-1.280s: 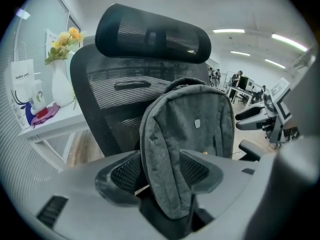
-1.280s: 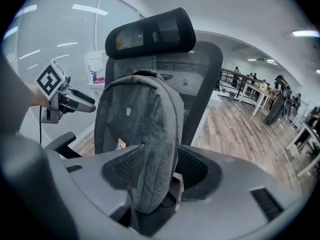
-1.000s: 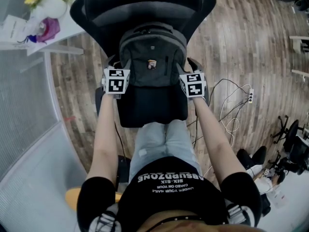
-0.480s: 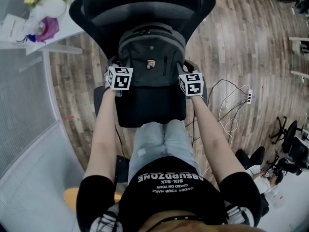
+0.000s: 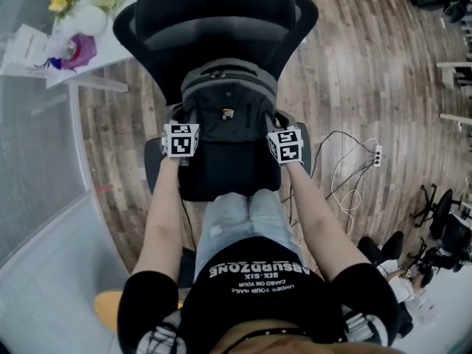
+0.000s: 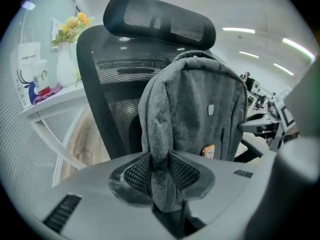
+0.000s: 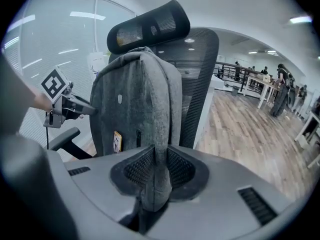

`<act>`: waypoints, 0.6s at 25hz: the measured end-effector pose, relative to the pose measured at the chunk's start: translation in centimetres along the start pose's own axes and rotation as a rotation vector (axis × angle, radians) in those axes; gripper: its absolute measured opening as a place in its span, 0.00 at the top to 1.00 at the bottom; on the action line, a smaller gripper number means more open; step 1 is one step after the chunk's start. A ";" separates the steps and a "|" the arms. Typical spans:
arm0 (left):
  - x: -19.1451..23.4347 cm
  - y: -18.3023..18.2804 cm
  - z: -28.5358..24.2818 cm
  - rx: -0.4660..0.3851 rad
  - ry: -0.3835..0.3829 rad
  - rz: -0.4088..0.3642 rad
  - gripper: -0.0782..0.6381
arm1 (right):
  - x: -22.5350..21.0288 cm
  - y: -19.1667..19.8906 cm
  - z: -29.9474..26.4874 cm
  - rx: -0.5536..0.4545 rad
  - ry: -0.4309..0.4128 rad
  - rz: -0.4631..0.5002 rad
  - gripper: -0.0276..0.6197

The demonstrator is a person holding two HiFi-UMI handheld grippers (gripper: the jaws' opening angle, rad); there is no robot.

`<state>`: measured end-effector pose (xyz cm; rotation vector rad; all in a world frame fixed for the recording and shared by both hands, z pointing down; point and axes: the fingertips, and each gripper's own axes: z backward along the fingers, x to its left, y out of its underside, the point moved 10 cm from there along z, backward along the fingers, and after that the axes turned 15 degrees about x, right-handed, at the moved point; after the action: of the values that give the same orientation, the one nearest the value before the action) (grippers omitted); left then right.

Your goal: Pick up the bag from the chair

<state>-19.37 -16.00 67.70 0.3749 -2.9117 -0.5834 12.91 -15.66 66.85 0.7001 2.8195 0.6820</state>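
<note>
From the head view, a grey fabric backpack point(image 5: 228, 109) stands upright on the seat of a black mesh office chair point(image 5: 214, 21). It leans against the backrest at the seat's rear edge, with wooden floor point(image 5: 354, 72) around. The left gripper point(image 5: 180, 127) is pressed to the backpack's left side and the right gripper point(image 5: 279, 127) to its right side, so the bag sits directly between the two tools, level with the seat's side edges. In the left gripper view, the left gripper point(image 6: 161, 176) has its jaws closed on a padded grey fold point(image 6: 159, 129) running down the backpack's point(image 6: 205, 114) side edge. The fabric is squeezed between the mesh pads, and the chair's point(image 6: 110, 74) backrest is behind. The right gripper point(image 6: 277, 121) shows beyond the bag's far side, and a white vase of yellow flowers point(image 6: 67, 59) stands on a white table point(image 6: 50, 101) at the left. In the right gripper view, the right gripper point(image 7: 156, 176) is likewise clamped on the opposite side fold of the backpack point(image 7: 135, 104). The left gripper point(image 7: 62, 101) is visible past the bag's front face.
</note>
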 end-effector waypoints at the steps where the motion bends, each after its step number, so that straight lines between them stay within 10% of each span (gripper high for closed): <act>1: -0.2 0.3 0.2 -0.001 0.002 -0.001 0.74 | 0.1 0.4 0.2 -0.008 -0.006 -0.001 0.83; 15: -1.1 1.5 2.1 0.080 0.011 0.035 0.75 | 1.1 0.9 1.9 0.066 0.004 -0.021 0.84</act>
<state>-19.04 -13.61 66.27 0.3348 -2.9314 -0.4598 12.76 -13.66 65.51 0.6787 2.8603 0.5902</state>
